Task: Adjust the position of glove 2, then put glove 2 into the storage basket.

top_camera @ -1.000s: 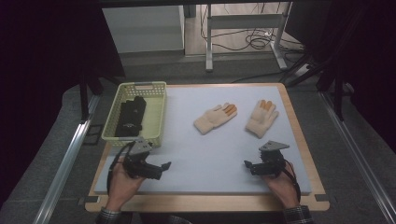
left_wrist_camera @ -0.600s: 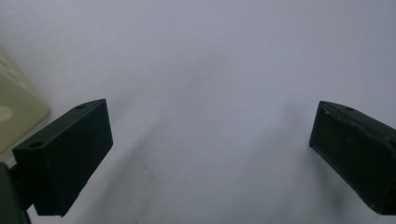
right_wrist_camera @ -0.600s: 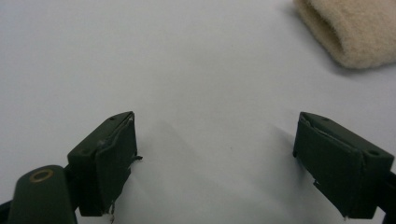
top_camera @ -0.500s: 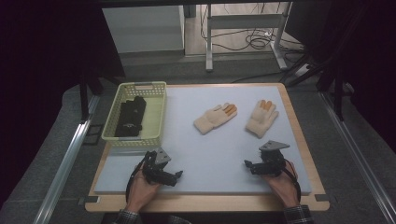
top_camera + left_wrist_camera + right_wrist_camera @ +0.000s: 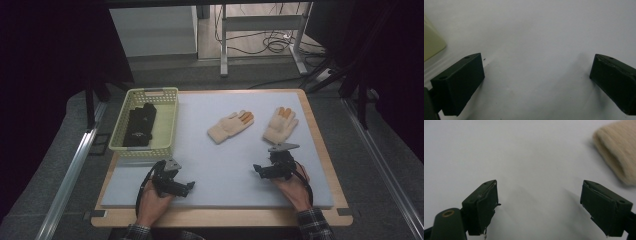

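Observation:
Two cream knit gloves with orange fingertips lie on the pale mat: one (image 5: pixel 230 126) near the middle, the other (image 5: pixel 280 124) to its right. A cuff of a cream glove (image 5: pixel 617 157) lies at the upper right in the right gripper view. My left gripper (image 5: pixel 188 188) rests low on the mat at the front left, jaws wide apart with bare mat between them (image 5: pixel 537 75). My right gripper (image 5: pixel 258 169) sits at the front right, open and empty (image 5: pixel 539 202), below the right glove.
A pale yellow-green basket (image 5: pixel 166 131) stands at the mat's left with black gloves (image 5: pixel 140 124) inside; its corner (image 5: pixel 431 43) is at the left of the left gripper view. The wooden table edge (image 5: pixel 225 217) runs along the front.
My left gripper has slid to the right along the front of the mat, away from the basket. The right gripper has stayed where it was.

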